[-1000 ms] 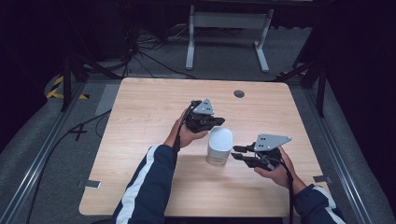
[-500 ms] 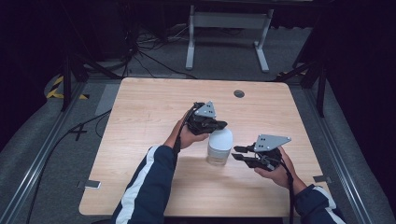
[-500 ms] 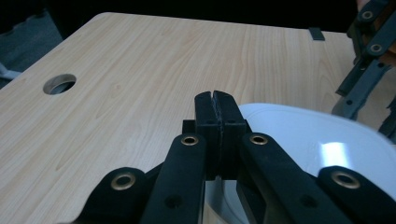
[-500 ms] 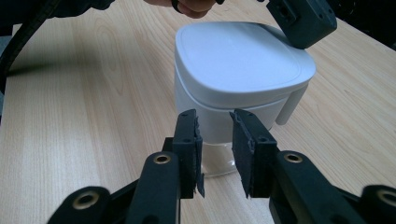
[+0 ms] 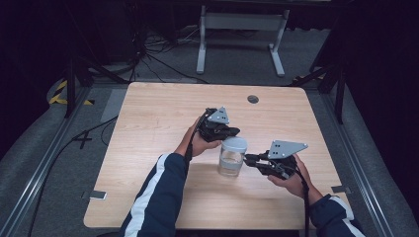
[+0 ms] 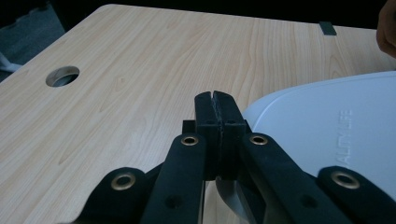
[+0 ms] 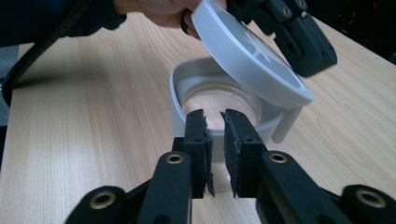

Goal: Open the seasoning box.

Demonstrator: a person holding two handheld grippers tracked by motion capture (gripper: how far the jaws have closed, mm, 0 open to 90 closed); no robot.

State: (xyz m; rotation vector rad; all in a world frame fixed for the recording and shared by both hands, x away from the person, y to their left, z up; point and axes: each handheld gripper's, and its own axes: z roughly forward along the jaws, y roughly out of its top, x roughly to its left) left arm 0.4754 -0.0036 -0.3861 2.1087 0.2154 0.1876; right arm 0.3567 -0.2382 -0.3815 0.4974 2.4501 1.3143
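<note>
A clear glass jar (image 5: 230,163) with a pale grey collar (image 7: 180,93) stands mid-table. Its grey lid (image 7: 247,56) is tilted up, hinged at one side, so the jar mouth shows. My left gripper (image 5: 234,132) sits at the lid's far edge with its jaws pressed shut and nothing between them; in the left gripper view the lid (image 6: 327,126) lies just right of those jaws (image 6: 215,100). My right gripper (image 5: 247,159) meets the jar from the right. Its jaws (image 7: 215,121) stand almost together at the collar's near wall, seemingly pinching it.
The light wood table (image 5: 148,123) has a round cable hole (image 5: 253,99) near its far edge. Small tape tabs (image 5: 97,195) mark the near corners. Dark floor, cables and a white stand (image 5: 237,22) lie beyond the table.
My left gripper has shifted right and down onto the jar's top. The right gripper and the jar have stayed in place.
</note>
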